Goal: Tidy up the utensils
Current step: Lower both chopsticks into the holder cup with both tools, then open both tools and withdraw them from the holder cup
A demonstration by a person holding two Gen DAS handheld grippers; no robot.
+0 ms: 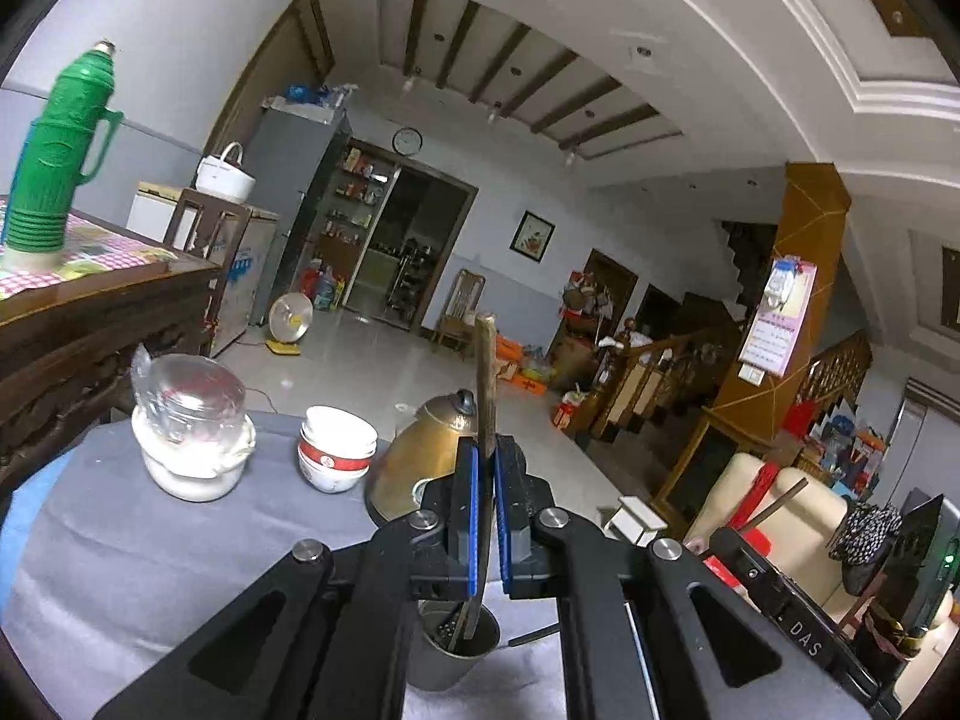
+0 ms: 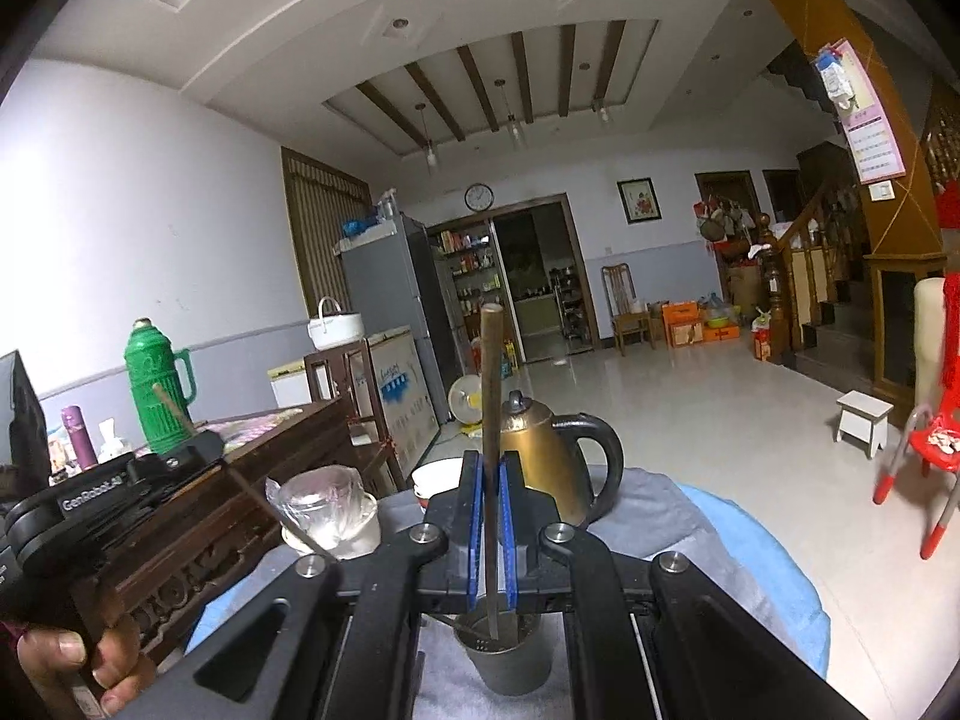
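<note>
My left gripper is shut on a brown chopstick that stands upright, its lower end inside a dark metal cup on the grey cloth. My right gripper is shut on another brown chopstick, also upright, its lower end in the same dark cup. In the right wrist view the left gripper shows at the left with its chopstick slanting through it, held by a hand.
On the grey-clothed table stand a glass jar on a white bowl, stacked red-and-white bowls and a brass kettle. A wooden table with a green thermos stands left.
</note>
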